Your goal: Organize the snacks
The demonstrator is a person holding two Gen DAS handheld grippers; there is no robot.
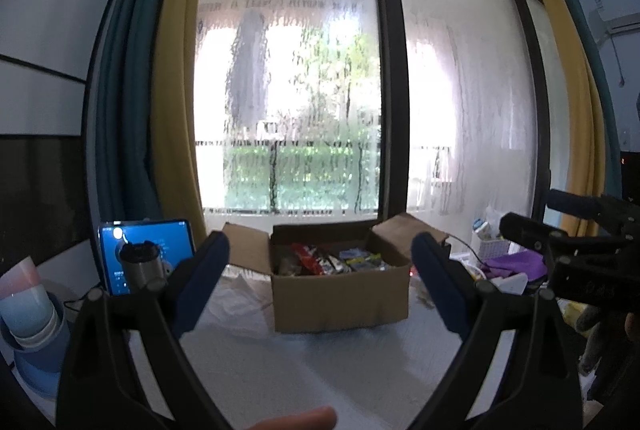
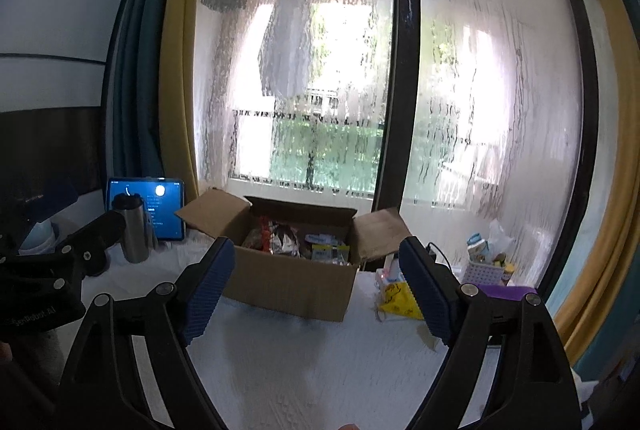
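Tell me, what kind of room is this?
Probably a room in someone's home. A big window with curtains looks onto a balcony and greenery, and a white-covered table holds a box of snacks, a tablet and a steel cup.

Brown cardboard box [image 1: 340, 294], yellow curtain [image 1: 176, 109]

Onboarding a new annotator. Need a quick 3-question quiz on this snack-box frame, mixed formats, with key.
1. True or false: the cardboard box has its flaps open.
2. What stands in front of the tablet? A) steel tumbler B) kettle C) vase
3. Fill in: beside the right gripper, right of the box, lies a ____ packet.

Key: 1 true; 2 A, the steel tumbler; 3 yellow.
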